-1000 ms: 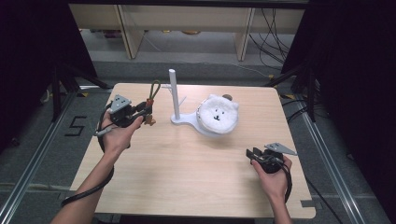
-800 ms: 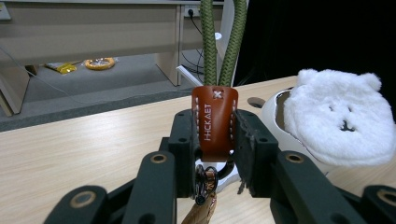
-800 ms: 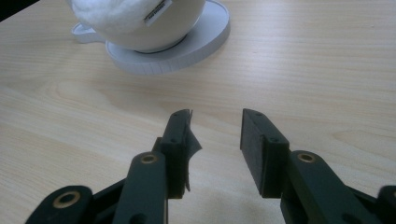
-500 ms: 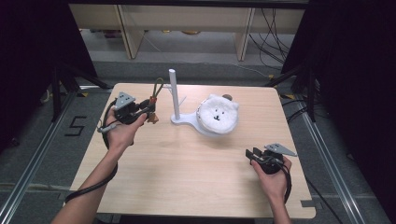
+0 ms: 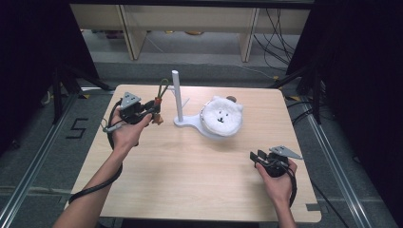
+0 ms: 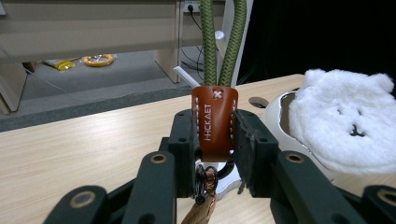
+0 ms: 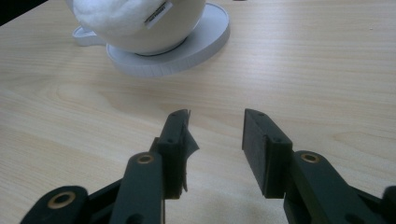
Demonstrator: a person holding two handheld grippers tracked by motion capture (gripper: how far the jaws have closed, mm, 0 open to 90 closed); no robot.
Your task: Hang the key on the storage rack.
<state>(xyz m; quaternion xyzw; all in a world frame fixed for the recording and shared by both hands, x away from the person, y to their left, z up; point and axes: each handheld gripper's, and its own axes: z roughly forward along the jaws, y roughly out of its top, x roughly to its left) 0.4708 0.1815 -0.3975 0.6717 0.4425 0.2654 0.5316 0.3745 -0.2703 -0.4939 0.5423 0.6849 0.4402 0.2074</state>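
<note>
Forearms enter from the bottom edge of the high view, one at lower left, one at lower right. The left hand [image 5: 124, 133] reaches up toward the upper left of the table [image 5: 190, 190], wrist bent, carrying the left gripper [image 5: 153, 110] roughly level and pointed toward the white stand [image 5: 178, 99]. Its jaws are clamped on the brown leather tab [image 6: 215, 121] of a keychain, whose green cord loop [image 6: 219, 42] rises from the tab, just beside the stand's upright post. The loop's top is cut off by the upper edge of the left gripper view; metal rings below the tab are half hidden between the jaws.

The right hand [image 5: 278, 183] rests low at the lower right of the table, well apart from everything else. The right gripper [image 7: 215, 140] points toward the stand's round base, jaws standing moderately apart with only bare wood between them.

A white plush bear [image 5: 221, 116] sits on the stand's base at centre; in the right gripper view its upper part is cut off.
</note>
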